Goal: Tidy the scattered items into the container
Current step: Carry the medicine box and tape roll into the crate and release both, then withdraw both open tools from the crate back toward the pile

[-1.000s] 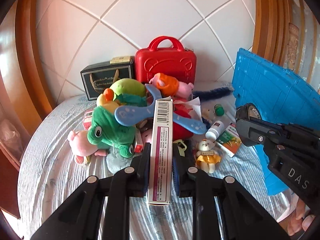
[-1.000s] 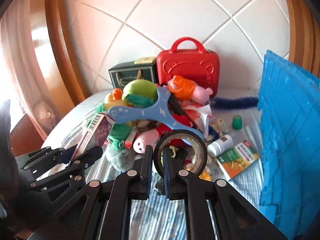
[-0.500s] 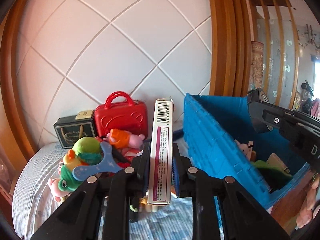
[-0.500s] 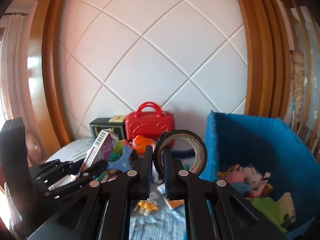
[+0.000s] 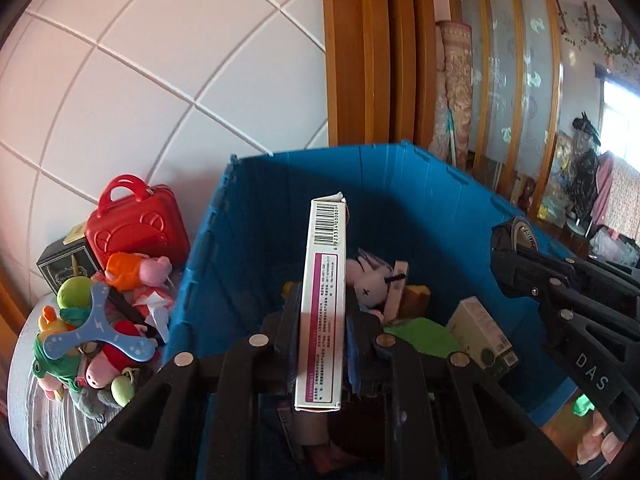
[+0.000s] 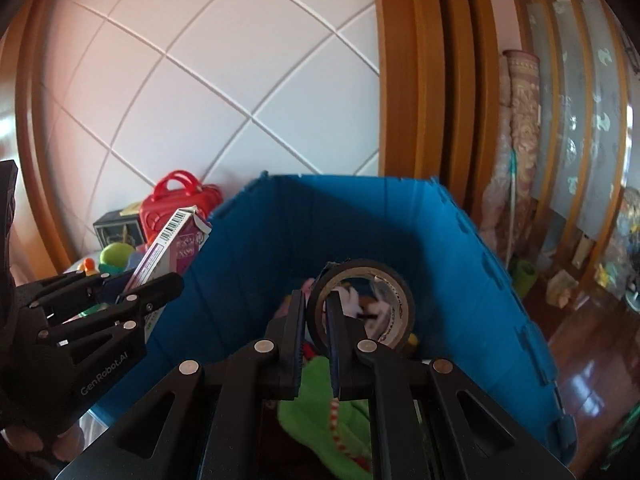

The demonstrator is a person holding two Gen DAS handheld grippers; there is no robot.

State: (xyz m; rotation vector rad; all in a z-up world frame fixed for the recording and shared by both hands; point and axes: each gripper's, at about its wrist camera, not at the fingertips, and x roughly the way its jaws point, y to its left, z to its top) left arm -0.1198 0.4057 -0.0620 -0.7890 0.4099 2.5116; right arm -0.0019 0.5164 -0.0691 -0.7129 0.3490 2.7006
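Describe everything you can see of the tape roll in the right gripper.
The tape roll is a dark-rimmed ring of brownish tape with printed lettering inside its core. It stands upright on edge, one side of the ring pinched between the shut jaws of the right gripper, held over the open blue crate, touching nothing else.

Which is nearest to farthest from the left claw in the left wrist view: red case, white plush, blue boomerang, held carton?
1. Carton: clamped in the left claw.
2. White plush: inside the blue bin, just ahead and to the right.
3. Blue boomerang: on the toy pile, outside the bin at left.
4. Red case: against the wall, behind the pile.
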